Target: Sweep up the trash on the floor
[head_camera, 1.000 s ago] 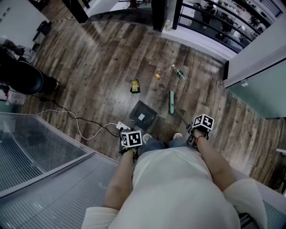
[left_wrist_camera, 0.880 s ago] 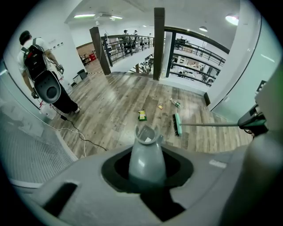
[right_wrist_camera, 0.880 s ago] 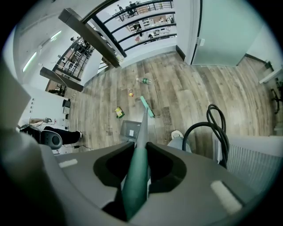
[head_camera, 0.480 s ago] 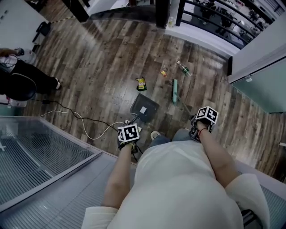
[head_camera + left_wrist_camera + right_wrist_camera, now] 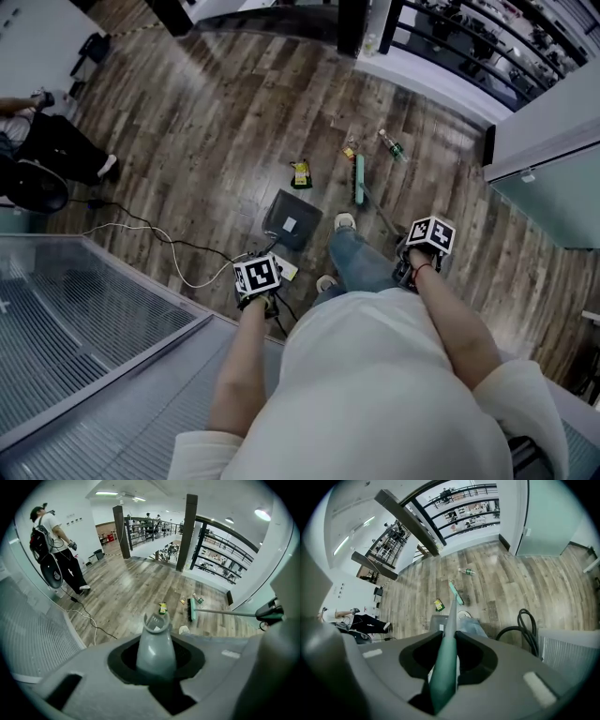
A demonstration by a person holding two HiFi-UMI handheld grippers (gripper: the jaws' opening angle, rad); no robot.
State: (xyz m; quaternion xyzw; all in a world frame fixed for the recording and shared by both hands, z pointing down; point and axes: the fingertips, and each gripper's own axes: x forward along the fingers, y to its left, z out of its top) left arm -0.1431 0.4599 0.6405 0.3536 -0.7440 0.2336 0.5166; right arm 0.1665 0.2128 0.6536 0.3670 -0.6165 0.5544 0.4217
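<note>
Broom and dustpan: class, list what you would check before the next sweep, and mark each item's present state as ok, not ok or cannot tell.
1. Right gripper shut on the broom handle: ok.
2. Left gripper shut on the dustpan handle: ok.
3. Broom head close to the trash: ok, it sits between the yellow packet and the bottle.
4. Trash inside the dustpan: not ok; packet, bottle and small wrapper all lie on the floor.
5. Dustpan mouth flat on the floor: cannot tell.
6. Cable away from the trash: ok, it runs off to the left.
</note>
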